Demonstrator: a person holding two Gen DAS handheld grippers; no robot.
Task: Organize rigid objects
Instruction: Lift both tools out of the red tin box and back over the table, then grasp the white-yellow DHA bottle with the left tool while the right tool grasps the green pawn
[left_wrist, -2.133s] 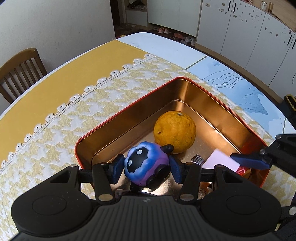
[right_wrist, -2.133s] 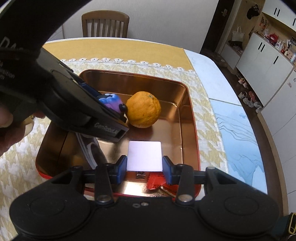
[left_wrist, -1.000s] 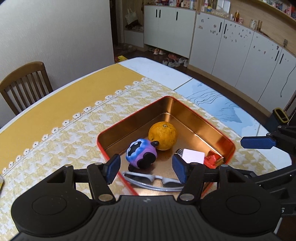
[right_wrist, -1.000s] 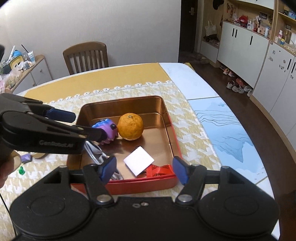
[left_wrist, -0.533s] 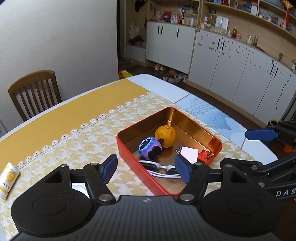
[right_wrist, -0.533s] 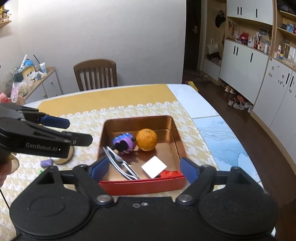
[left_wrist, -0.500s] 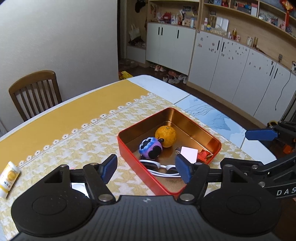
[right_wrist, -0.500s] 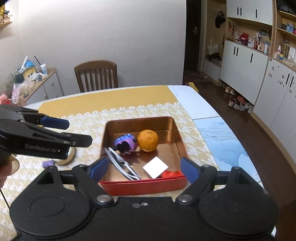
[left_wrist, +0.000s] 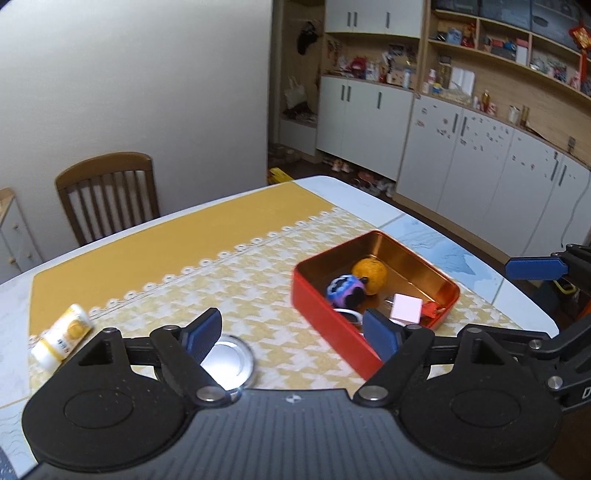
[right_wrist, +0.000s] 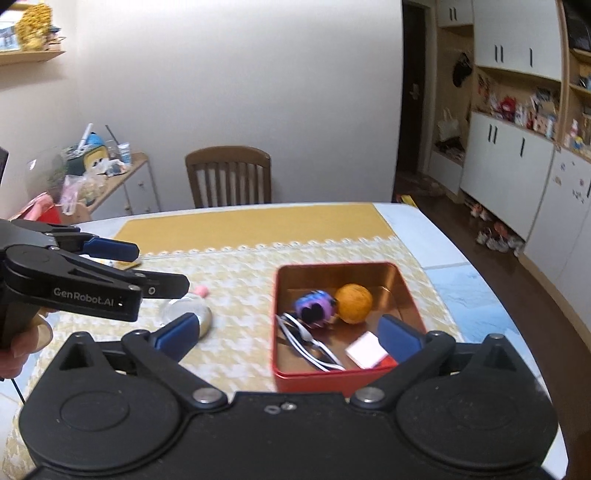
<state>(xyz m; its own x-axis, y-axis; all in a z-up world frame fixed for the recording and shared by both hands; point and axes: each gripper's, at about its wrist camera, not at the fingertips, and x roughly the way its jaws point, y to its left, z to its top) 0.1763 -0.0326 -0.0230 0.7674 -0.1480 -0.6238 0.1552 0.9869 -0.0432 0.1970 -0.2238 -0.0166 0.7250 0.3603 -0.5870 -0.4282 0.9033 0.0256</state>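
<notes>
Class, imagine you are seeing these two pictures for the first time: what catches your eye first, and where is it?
The red tin with its coppery inside stands out on the yellow patterned cloth. In it lie an orange, a purple and blue toy beside it, and a pale card nearer the camera. Both tongs, left and right, stand open and hold nothing.

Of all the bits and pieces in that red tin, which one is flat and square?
The pale pink card, lying in the tin at its near edge. The orange and the purple toy are round, and the white glasses are thin and curved.
</notes>
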